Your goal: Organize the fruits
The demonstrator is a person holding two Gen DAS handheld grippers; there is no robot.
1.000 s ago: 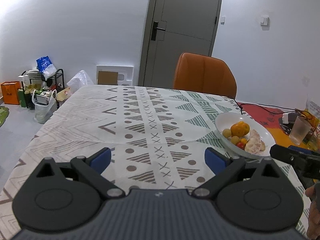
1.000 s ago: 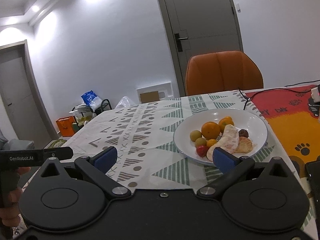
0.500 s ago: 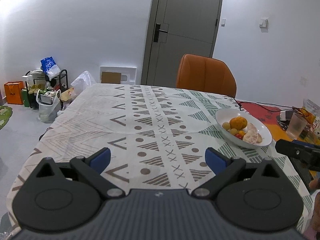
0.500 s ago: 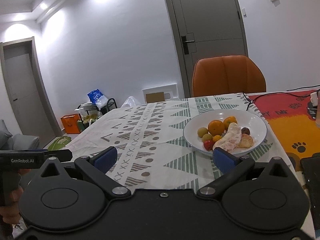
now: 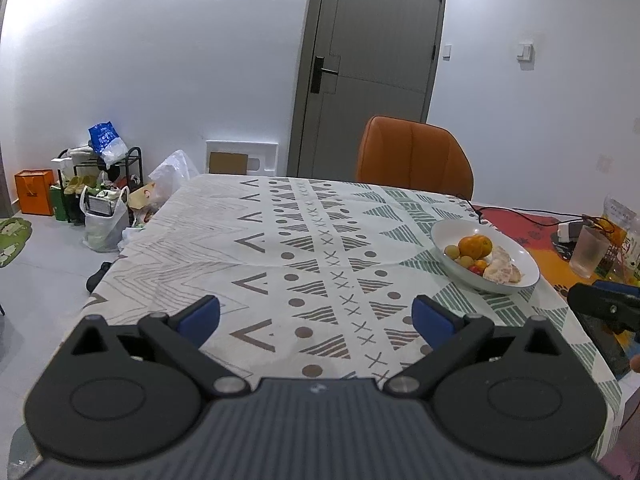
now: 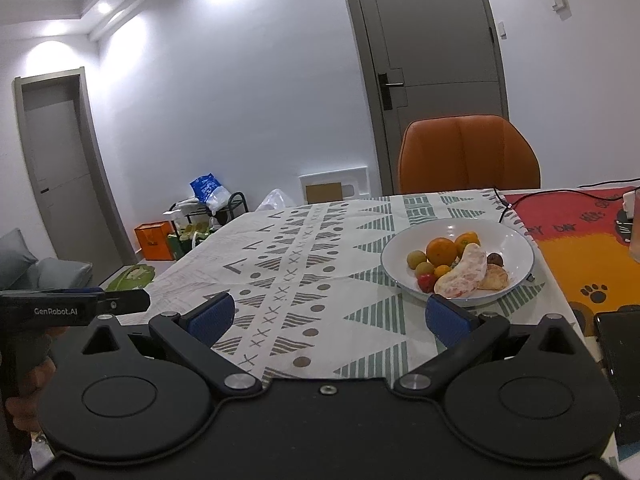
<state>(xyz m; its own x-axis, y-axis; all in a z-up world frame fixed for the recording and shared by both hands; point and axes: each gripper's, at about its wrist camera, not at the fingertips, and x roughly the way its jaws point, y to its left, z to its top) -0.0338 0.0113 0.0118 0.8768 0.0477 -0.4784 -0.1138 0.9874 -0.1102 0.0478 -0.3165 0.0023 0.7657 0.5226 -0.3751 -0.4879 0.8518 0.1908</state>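
A white bowl (image 6: 516, 240) stands at the right side of the patterned tablecloth (image 5: 280, 248). It holds oranges (image 6: 441, 251), small green fruits (image 6: 416, 258), a red fruit (image 6: 426, 281) and a peeled pomelo piece (image 6: 464, 276). The bowl also shows in the left wrist view (image 5: 444, 236). My left gripper (image 5: 316, 318) is open and empty above the near table edge, well left of the bowl. My right gripper (image 6: 330, 316) is open and empty, just in front of the bowl.
An orange chair (image 5: 414, 156) stands at the far table edge before a grey door (image 5: 372, 60). A red and orange mat (image 6: 580, 240), a glass (image 5: 588, 252) and a dark phone (image 6: 620, 344) lie right of the bowl. Bags and a rack (image 5: 92, 184) stand on the floor left.
Both grippers have drawn back from the table toward the near edge, so the bowl looks smaller and farther. Both stay open and empty.
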